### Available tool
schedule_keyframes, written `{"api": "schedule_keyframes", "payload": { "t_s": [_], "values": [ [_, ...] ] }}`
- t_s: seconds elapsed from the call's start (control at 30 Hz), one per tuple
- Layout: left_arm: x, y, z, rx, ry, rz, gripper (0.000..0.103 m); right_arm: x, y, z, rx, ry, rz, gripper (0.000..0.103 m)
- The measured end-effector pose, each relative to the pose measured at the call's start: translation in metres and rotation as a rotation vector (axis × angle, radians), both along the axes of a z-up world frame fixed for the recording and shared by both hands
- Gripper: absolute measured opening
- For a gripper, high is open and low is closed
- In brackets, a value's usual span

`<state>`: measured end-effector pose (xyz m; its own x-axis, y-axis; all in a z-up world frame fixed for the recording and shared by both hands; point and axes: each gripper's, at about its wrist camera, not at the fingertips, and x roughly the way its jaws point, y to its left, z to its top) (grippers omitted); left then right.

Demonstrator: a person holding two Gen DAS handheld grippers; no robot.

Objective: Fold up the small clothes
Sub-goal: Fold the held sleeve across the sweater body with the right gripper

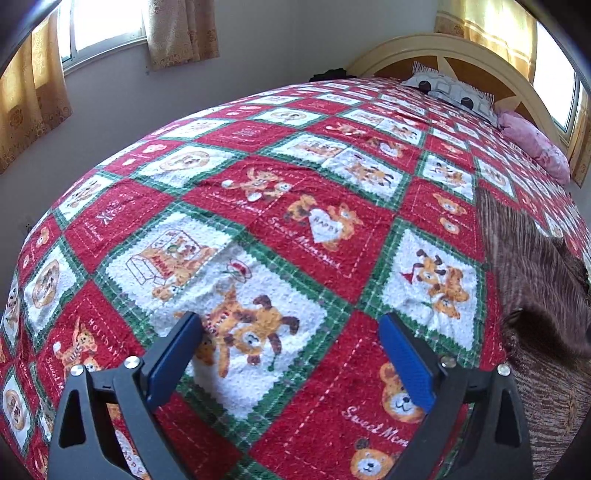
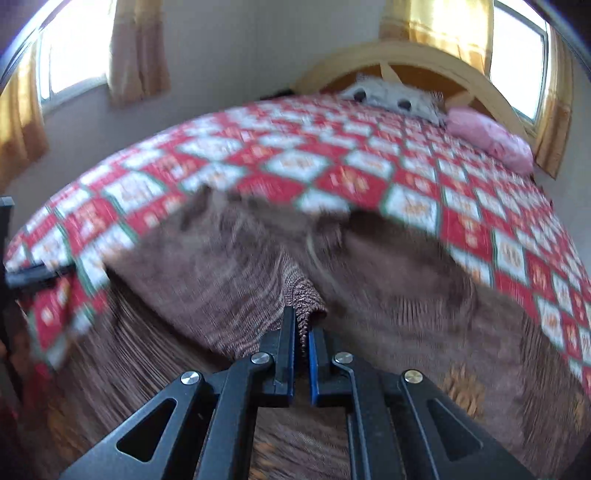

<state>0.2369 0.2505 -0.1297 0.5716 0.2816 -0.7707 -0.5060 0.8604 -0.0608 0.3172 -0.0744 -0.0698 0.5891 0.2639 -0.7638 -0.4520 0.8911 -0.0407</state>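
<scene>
A brown knitted garment (image 2: 388, 280) lies spread on the bed's red, white and green teddy-bear blanket (image 2: 332, 166). My right gripper (image 2: 302, 325) is shut on a pinched fold of the garment and lifts it; the view is motion-blurred. In the left wrist view the garment (image 1: 532, 266) lies at the right edge. My left gripper (image 1: 291, 325) is open and empty, hovering over the blanket (image 1: 258, 192) to the left of the garment, apart from it.
A grey patterned pillow (image 1: 450, 92) and a pink pillow (image 1: 532, 144) lie by the wooden headboard (image 1: 443, 48) at the far end. Curtained windows (image 1: 107, 26) and a wall stand to the left. The left gripper's frame (image 2: 11, 273) shows at the left edge.
</scene>
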Motion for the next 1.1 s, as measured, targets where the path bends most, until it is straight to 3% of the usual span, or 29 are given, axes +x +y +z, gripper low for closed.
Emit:
{"api": "schedule_keyframes", "payload": {
  "t_s": [0.2,0.27,0.3,0.33,0.37,0.4,0.43,0.53,0.6,0.73,0.8,0.87,1.1],
  "values": [
    [0.001,0.002,-0.001,-0.003,-0.001,-0.002,0.1,0.001,-0.021,-0.018,0.044,0.098,-0.037,0.006],
    [0.0,0.001,0.0,-0.004,-0.002,-0.001,0.1,0.004,-0.034,-0.013,0.145,0.161,-0.048,0.008],
    [0.001,0.001,0.0,-0.004,-0.001,-0.001,0.1,0.006,-0.041,-0.011,0.211,0.191,-0.05,0.015],
    [0.001,0.001,0.0,-0.004,-0.001,-0.001,0.1,0.011,-0.051,-0.008,0.303,0.224,-0.065,0.03],
    [0.001,0.001,0.0,-0.002,0.0,-0.001,0.1,0.014,-0.057,-0.007,0.35,0.235,-0.09,0.04],
    [0.001,0.001,0.0,-0.001,0.001,-0.001,0.1,0.019,-0.062,-0.005,0.379,0.234,-0.125,0.058],
    [0.001,0.0,0.0,-0.001,0.001,-0.002,0.1,0.025,-0.065,-0.003,0.401,0.218,-0.159,0.061],
    [0.001,0.0,-0.001,-0.001,0.0,-0.001,0.1,0.043,-0.062,-0.004,0.442,0.213,-0.173,0.061],
    [0.001,0.001,-0.001,-0.001,0.001,-0.001,0.101,0.056,-0.047,-0.013,0.402,0.25,-0.169,0.061],
    [0.0,0.0,0.0,-0.004,-0.002,-0.002,0.1,0.069,-0.022,-0.023,0.33,0.239,-0.149,0.045],
    [0.0,0.0,0.0,-0.005,-0.003,-0.002,0.101,0.074,-0.029,-0.024,0.365,0.23,-0.179,0.044],
    [0.0,0.0,0.0,-0.004,-0.003,-0.002,0.101,0.078,-0.039,-0.023,0.374,0.205,-0.229,0.032],
    [0.0,0.0,-0.001,-0.001,-0.001,-0.002,0.101,0.066,-0.016,-0.023,0.171,0.124,-0.139,0.03]
  ]
}}
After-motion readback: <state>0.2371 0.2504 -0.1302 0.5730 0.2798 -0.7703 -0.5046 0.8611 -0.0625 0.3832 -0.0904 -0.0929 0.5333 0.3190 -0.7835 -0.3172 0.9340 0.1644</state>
